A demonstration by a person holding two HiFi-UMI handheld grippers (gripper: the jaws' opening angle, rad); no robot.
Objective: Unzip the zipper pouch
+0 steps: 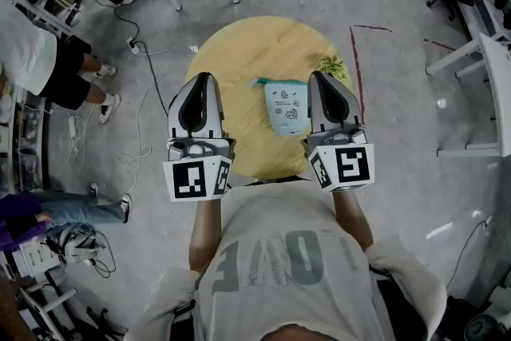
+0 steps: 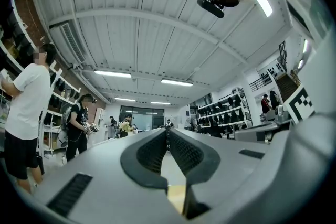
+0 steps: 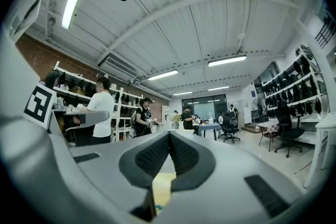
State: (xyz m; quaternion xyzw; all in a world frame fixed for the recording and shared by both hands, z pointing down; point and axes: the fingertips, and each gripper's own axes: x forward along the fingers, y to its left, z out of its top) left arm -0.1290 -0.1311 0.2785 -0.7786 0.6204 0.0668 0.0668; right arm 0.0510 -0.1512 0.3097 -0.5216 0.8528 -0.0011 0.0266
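While both claws point level out over the room, the pouch (image 1: 286,109) lies flat on the round table (image 1: 231,52), below and between them. The left claw (image 1: 203,77) has its jaws together with nothing between them, and the right claw (image 1: 318,76) is likewise closed and empty. From the head view, the pouch sits just beside the right claw and stands apart from the left one, so the right hand is nearer. Its long axis runs away from the person. The zipper appears to follow the far short edge, with a teal tab (image 1: 259,81), likely the pull, at its left end. The coming move requires both claws to tip downward and open.
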